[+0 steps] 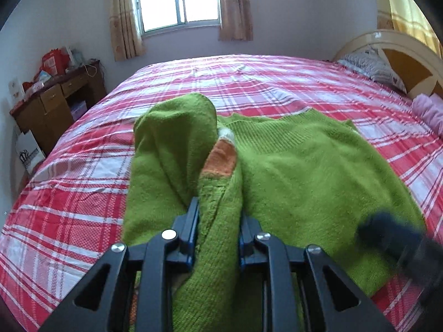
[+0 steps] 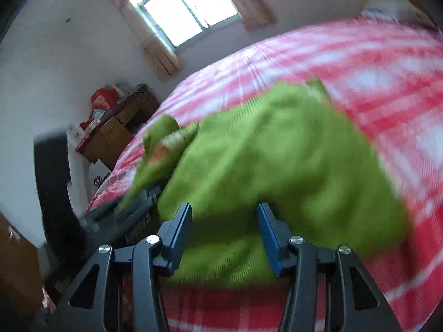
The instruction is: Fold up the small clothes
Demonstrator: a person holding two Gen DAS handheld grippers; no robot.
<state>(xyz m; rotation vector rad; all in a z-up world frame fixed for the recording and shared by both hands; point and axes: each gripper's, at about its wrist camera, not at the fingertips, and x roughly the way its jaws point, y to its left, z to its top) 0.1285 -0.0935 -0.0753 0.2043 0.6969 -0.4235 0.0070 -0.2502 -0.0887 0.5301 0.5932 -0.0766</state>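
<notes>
A green knitted sweater lies on the red-and-white checked bed. My left gripper is shut on a bunched fold of its left side, lifted off the bed, with an orange patch showing inside the fold. In the right wrist view, which is blurred, the sweater fills the middle. My right gripper stands open over its near edge, the blue pads apart and not pressing the fabric. The left gripper shows at the left, and the right gripper is a dark blur in the left wrist view.
A wooden desk with red bags stands left of the bed under the window. A pillow and a headboard are at the far right. A pink rolled cloth lies by the right edge.
</notes>
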